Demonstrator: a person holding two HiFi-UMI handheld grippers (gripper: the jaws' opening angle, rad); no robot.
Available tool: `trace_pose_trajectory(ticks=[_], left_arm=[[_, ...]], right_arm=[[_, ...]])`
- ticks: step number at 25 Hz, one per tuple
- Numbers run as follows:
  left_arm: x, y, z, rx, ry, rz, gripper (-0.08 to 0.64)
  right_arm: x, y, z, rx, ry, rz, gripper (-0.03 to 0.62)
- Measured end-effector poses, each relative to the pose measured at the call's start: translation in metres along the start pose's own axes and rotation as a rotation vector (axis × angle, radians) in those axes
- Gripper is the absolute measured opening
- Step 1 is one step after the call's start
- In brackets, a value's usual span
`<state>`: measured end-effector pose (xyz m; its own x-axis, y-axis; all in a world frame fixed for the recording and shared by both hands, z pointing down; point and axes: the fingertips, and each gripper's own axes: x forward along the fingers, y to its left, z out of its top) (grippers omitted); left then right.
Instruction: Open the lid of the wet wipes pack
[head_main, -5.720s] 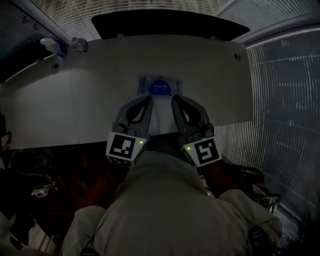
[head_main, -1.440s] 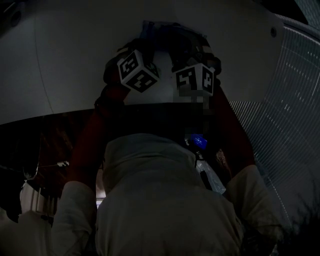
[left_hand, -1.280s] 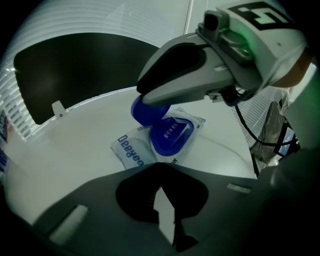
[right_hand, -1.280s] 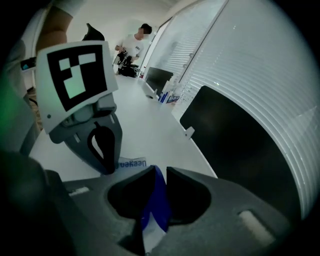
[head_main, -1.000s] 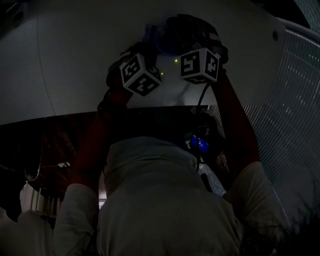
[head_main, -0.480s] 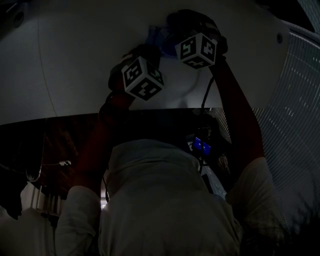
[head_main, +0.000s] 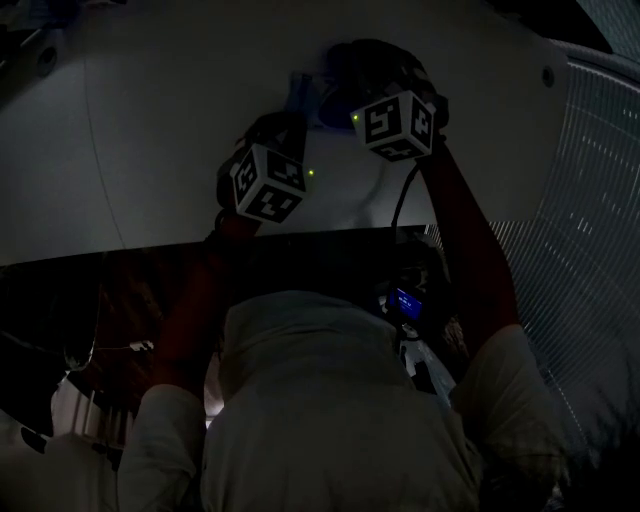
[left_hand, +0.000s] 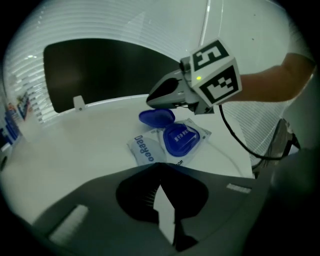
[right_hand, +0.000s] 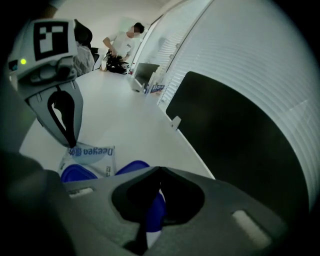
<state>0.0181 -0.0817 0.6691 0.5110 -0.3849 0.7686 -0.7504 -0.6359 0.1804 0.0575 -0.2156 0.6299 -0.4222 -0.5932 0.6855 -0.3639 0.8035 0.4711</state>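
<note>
The wet wipes pack (left_hand: 145, 150) lies flat on the white table (left_hand: 70, 150), its blue lid (left_hand: 156, 117) tipped up and back from the blue opening ring (left_hand: 180, 140). My right gripper (left_hand: 149, 102) sits at the raised lid's top edge. Its jaws have just been closing and now stand shut with the blue lid (right_hand: 131, 167) between them. My left gripper (right_hand: 73, 145) is shut, its tips down on the printed end of the pack (right_hand: 92, 152). I cannot tell whether any film is pinched there. The head view is dark, and both marker cubes hang over the pack.
A dark panel (left_hand: 100, 70) stands along the table's back edge, with ribbed blinds behind it. The right gripper's cable (left_hand: 240, 145) trails off the table's right side. A person (right_hand: 122, 42) stands by clutter (right_hand: 145, 75) at the table's far end.
Since the earliest frame both grippers have gone out to the pack. In the last half second the right cube has drawn slightly back toward me and the left cube has rolled a little.
</note>
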Motion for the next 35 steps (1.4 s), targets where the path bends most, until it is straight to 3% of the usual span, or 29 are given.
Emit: trace_pose_trajectory(ticks=[6,10,17,24,35], left_arm=[[-0.049,0.001,0.021,-0.123,-0.102,-0.033,0.003],[-0.087,0.010,0.050,-0.089,-0.156,0.004,0.002],[-0.156,-0.012,0.101,-0.035,-0.244,0.022,0.003],[-0.221,-0.036,0.165,-0.002,-0.420,0.037,0.003],[-0.296,-0.084,0.197,0.059,-0.598,-0.006,0.003]], right_arm=[[-0.061,-0.027,0.025,0.129,-0.053,-0.084,0.002],[-0.106,-0.052,0.054,0.206,-0.115,-0.157,0.002],[-0.193,-0.071,0.100,0.326,-0.243,-0.230,0.002],[-0.267,-0.075,0.153,0.387,-0.395,-0.261,0.002],[-0.362,-0.054,0.205,0.484,-0.565,-0.274,0.002]])
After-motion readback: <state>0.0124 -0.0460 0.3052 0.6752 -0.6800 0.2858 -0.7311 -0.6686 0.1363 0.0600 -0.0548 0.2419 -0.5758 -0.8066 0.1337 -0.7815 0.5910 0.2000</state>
